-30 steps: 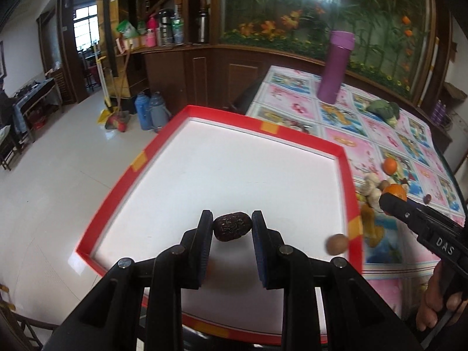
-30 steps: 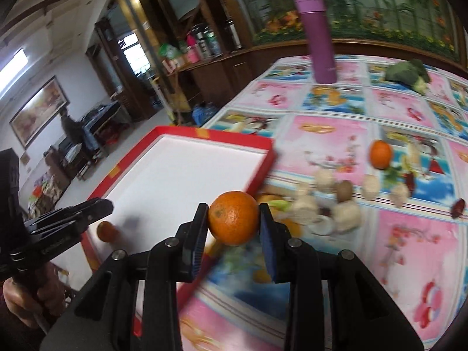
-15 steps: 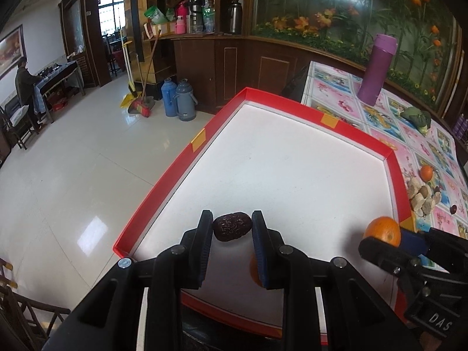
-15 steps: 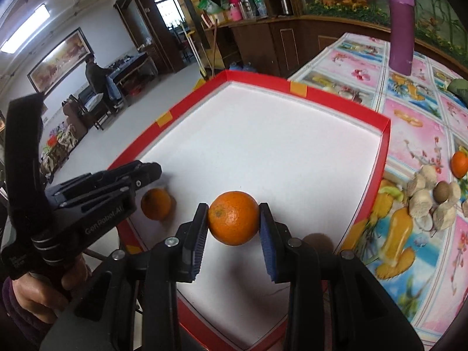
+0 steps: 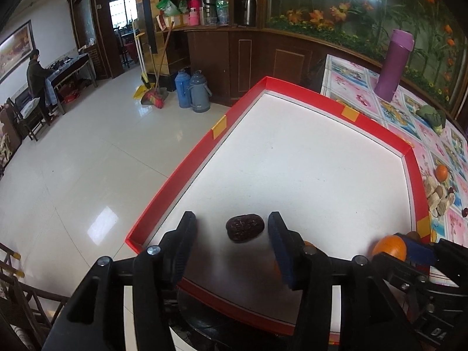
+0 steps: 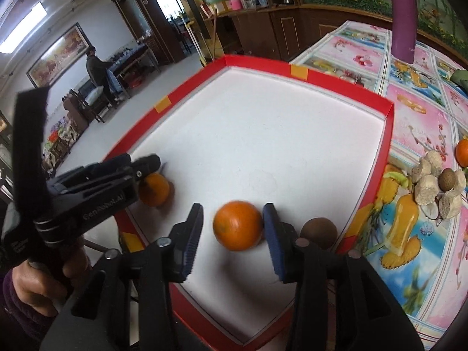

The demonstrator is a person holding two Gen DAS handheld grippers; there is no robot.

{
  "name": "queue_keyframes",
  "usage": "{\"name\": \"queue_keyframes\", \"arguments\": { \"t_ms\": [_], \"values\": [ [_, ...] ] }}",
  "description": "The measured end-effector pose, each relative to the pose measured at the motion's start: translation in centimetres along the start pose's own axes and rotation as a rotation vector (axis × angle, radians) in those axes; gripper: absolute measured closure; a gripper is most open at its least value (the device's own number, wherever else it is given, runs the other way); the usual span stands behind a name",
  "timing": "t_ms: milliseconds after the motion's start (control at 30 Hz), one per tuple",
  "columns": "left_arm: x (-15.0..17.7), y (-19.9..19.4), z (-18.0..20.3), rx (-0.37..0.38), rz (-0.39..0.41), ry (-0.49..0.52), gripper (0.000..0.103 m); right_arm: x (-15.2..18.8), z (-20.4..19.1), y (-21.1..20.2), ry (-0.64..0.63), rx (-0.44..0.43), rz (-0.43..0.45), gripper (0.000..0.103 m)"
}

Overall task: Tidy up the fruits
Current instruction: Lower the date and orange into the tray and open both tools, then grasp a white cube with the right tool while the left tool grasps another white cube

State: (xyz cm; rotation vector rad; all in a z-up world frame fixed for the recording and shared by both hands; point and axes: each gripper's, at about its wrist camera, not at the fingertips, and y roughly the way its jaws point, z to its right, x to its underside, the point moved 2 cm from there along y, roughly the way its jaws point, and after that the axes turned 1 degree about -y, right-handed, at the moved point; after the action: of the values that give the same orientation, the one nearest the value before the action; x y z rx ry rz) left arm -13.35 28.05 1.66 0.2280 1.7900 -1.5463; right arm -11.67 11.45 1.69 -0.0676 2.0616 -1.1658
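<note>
Dark wood cabinets and a pale tiled floor sit behind the counter [image 6: 415, 111], which wears a pink fruit-print cloth and carries a red-rimmed tray [image 5: 187, 163] with a white floor. My left gripper [image 5: 232, 229] hangs low over the near left corner of that tray, jaws spread wide, and the dark wrinkled date [image 5: 245, 228] lies on the white floor between them, clear of both pads. My right gripper [image 6: 233, 226] is over the near right part of the tray, its jaws also apart; the orange [image 6: 237, 225] sits between them, close against the right pad with a gap to the left pad, and whether it touches that right pad I cannot tell. A brown kiwi [image 6: 318, 232] rests just beside the right jaw, near the tray's right wall. A second orange [image 6: 154, 189] lies further left in the tray, partly behind the tip of my left gripper as the right wrist view sees it. My left hand [image 6: 35, 289] grips the handle from below, wrapped around it, in a dark sleeve. Out on the cloth lie pale chunks [image 6: 428, 184], another orange [image 6: 462, 152] and a tall purple flask [image 6: 403, 14].
</note>
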Motion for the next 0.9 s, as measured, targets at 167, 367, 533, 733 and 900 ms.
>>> {"name": "queue_keyframes", "arguments": {
  "t_ms": [167, 367, 533, 733, 900],
  "values": [
    [0.0, -0.6, 1.0, -0.007, 0.008, 0.024, 0.05, -0.4, 2.5, -3.6, 0.041, -0.016, 0.122, 0.051],
    [-0.7, -2.5, 4.0, 0.039, 0.048, 0.081, 0.048, 0.8, 8.9, -7.0, 0.147, 0.063, 0.199, 0.05],
    [-1.1, -4.5, 8.8, 0.158, 0.078, 0.186, 0.048, 2.4, 15.8, -10.0, 0.269, 0.157, 0.233, 0.05],
    [-1.5, -5.5, 16.3, 0.309, 0.063, 0.319, 0.048, 3.9, 23.6, -14.6, 0.392, 0.336, 0.312, 0.05],
    [-2.1, -3.8, 21.4, 0.34, 0.024, 0.371, 0.048, 4.9, 27.4, -17.0, 0.458, 0.403, 0.352, 0.05]
  ]
}}
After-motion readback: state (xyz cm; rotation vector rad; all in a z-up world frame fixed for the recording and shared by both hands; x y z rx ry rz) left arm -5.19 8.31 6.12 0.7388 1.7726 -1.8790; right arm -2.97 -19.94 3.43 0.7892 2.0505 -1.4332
